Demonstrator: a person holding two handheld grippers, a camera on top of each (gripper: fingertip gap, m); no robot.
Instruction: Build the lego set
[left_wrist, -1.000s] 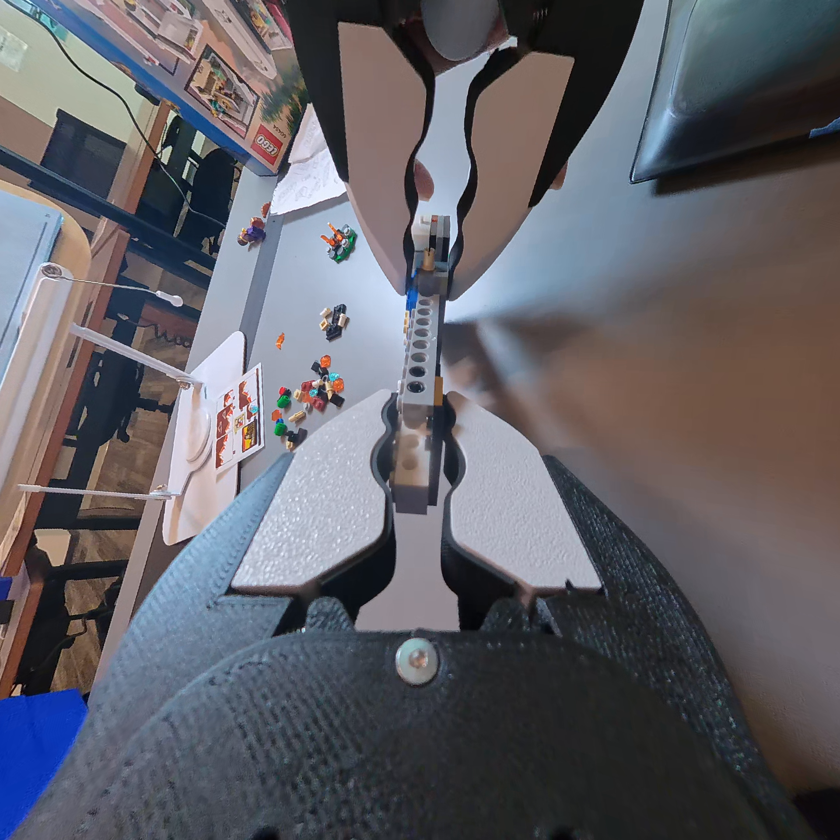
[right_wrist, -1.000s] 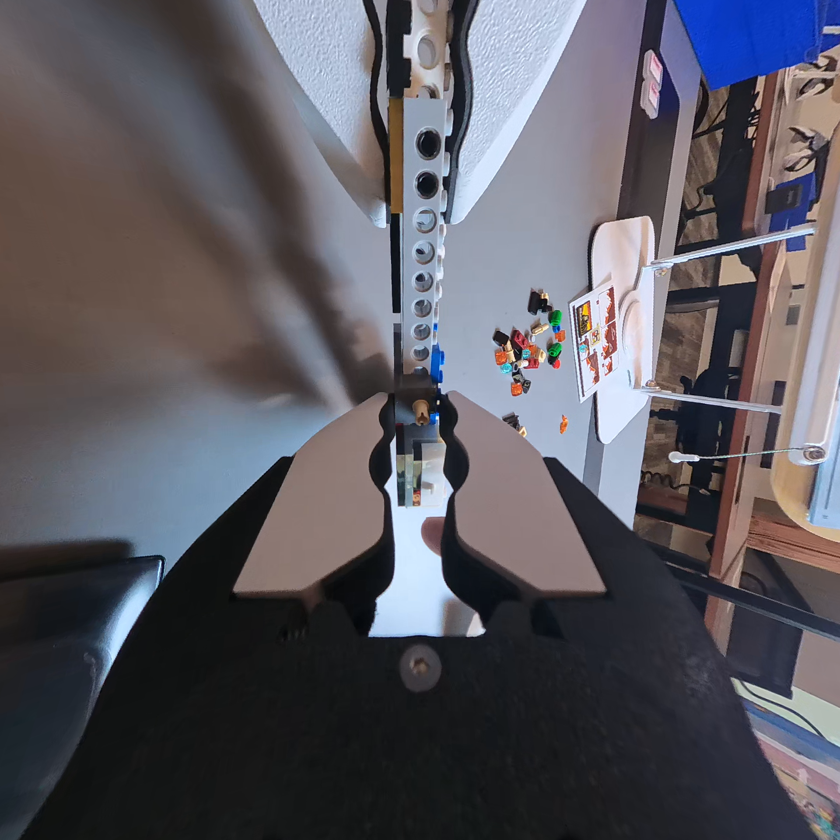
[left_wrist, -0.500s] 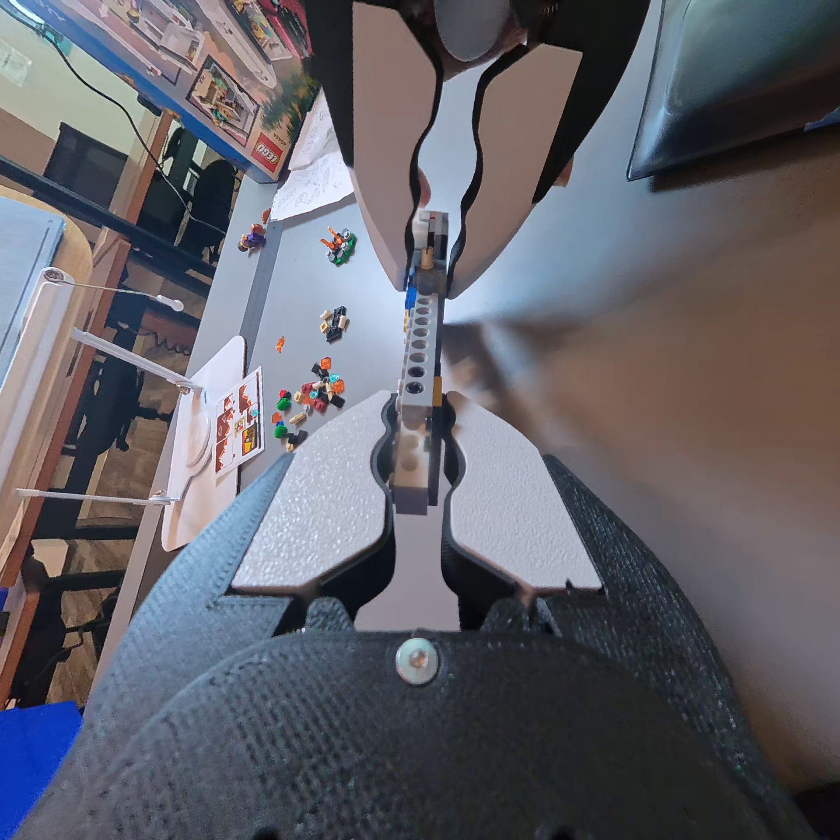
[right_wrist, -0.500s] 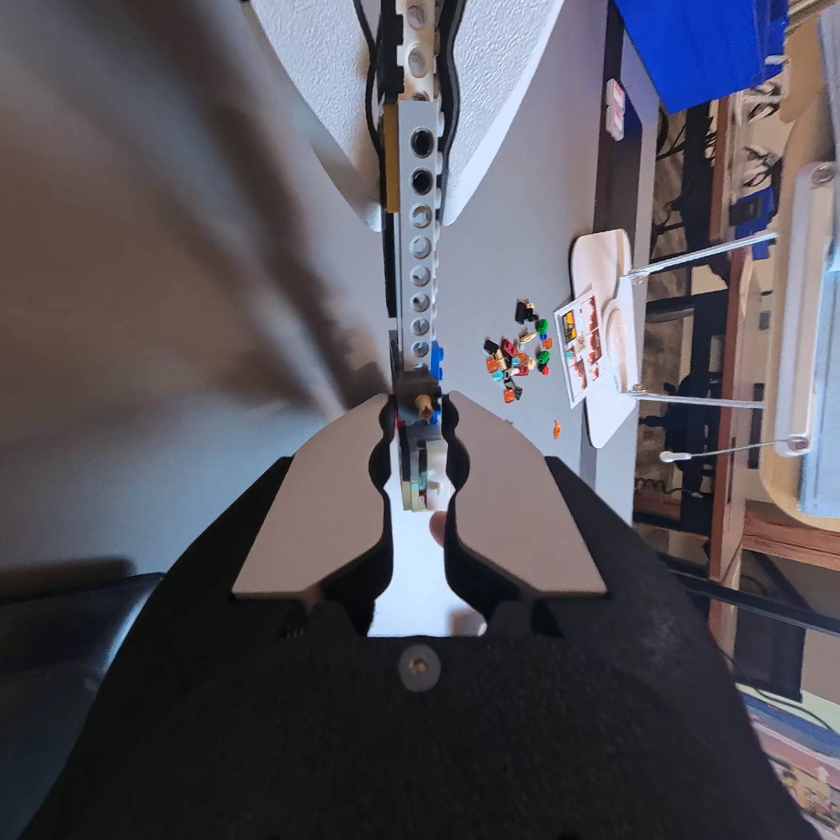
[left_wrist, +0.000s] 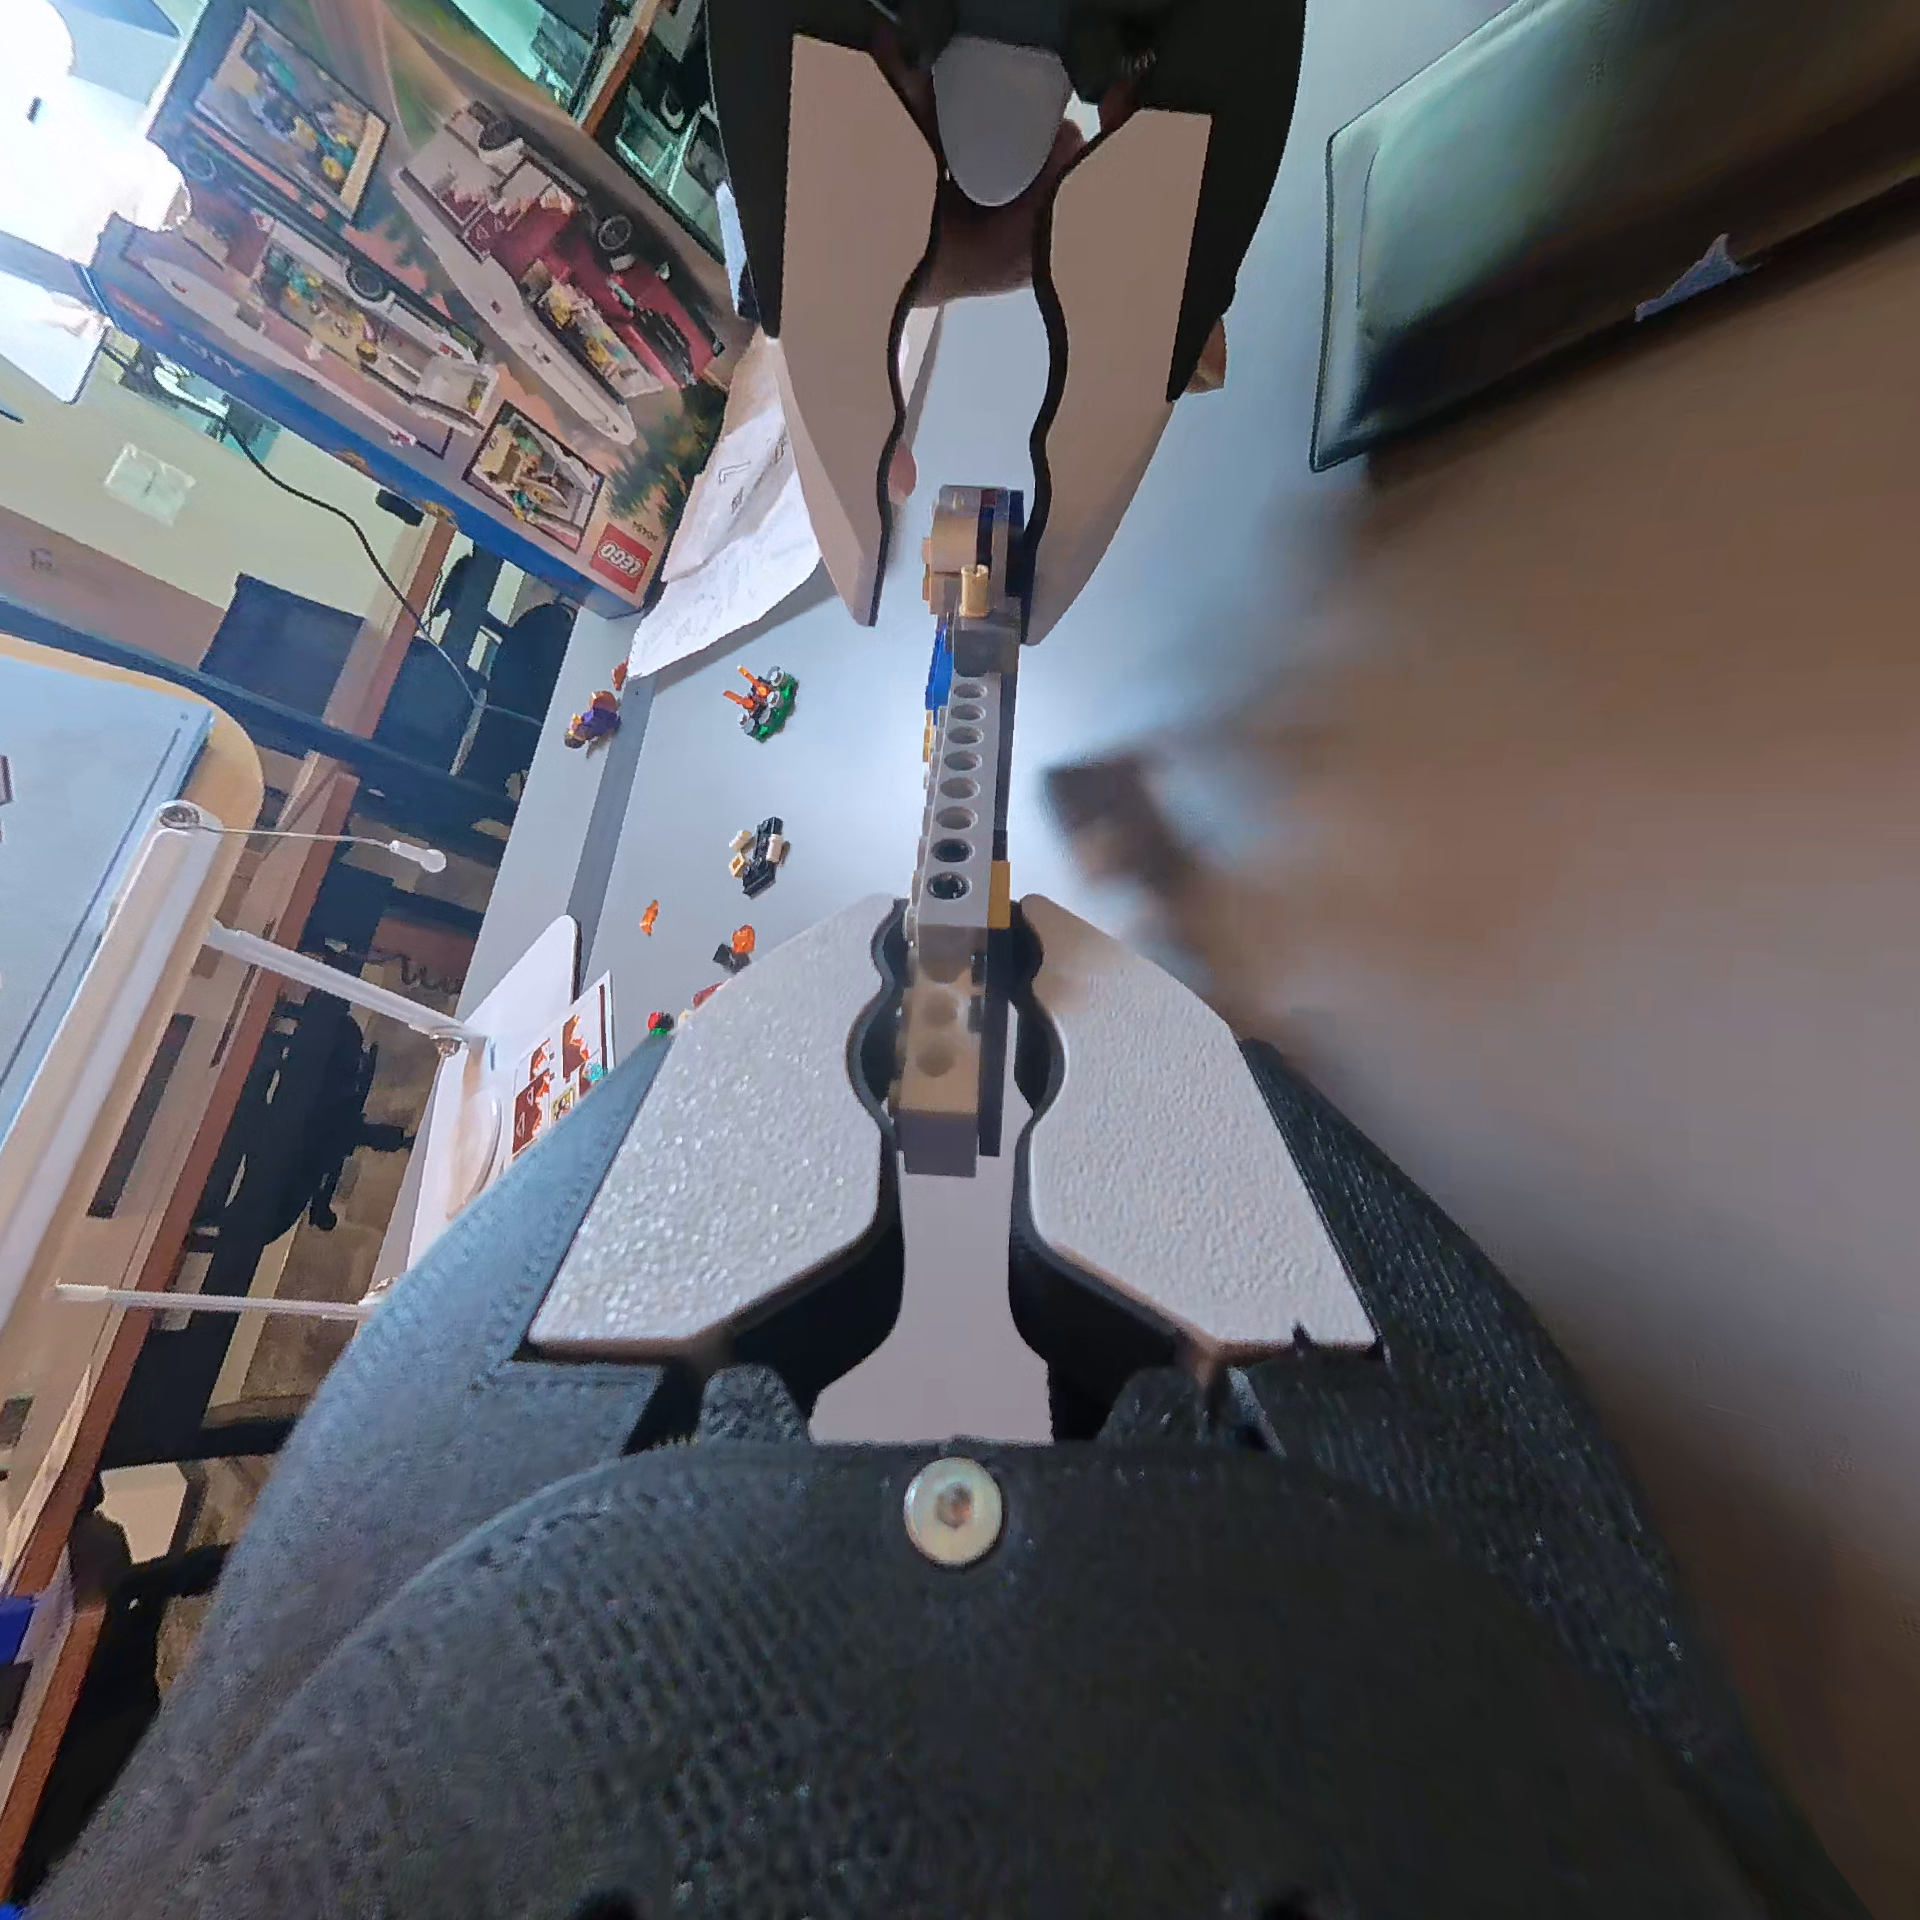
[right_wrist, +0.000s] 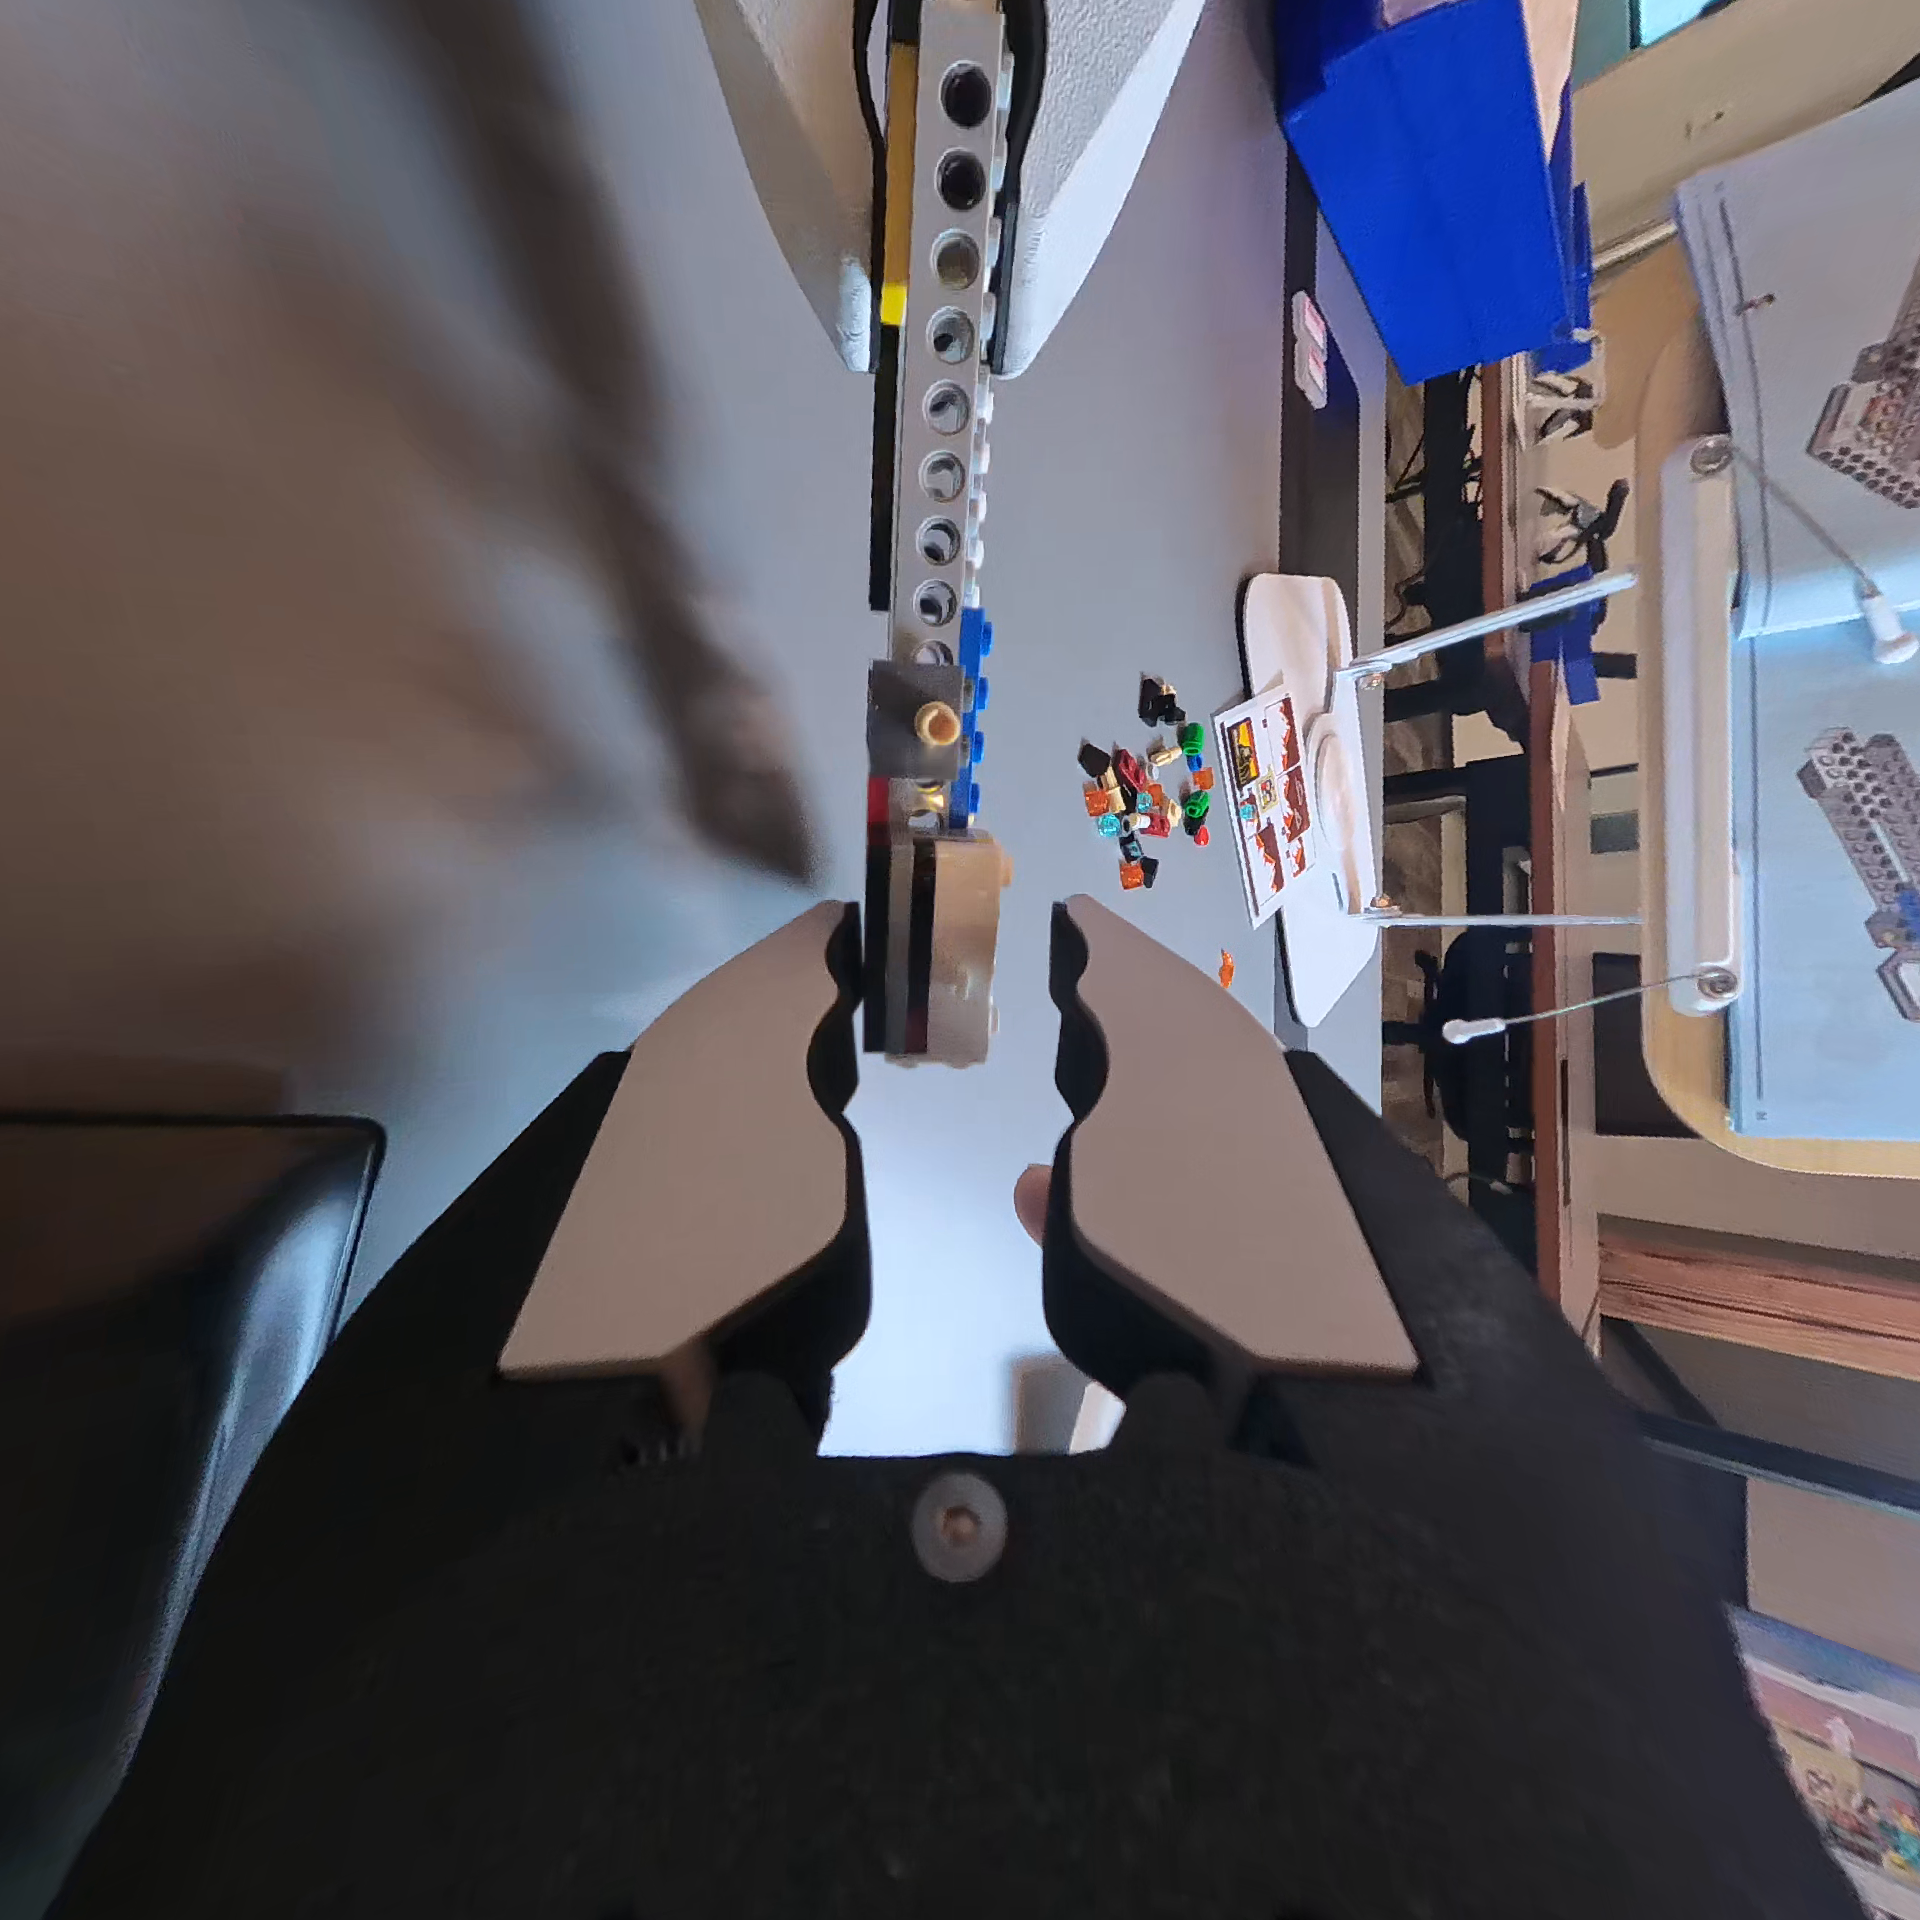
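The Lego build is a long grey holed beam with blue, black and yellow plates on its sides and a dark block with a tan pin near one end. My left gripper is shut on one end of the beam and holds it above the grey table. My right gripper is open. The build's far end, a black and tan stack, sits between its fingers, against the left finger. In the left wrist view the right gripper faces mine from above, with its jaws apart.
Several small loose pieces lie on the table beside an instruction sheet on a white stand. A small green and orange build and the Lego box are farther off. A black tray and a blue box stand at the edges. My right fingertips sit around 8 centimeters from my left ones.
My right gripper has opened and let go of the build's end, and has drawn back a little. My left gripper still holds the beam.
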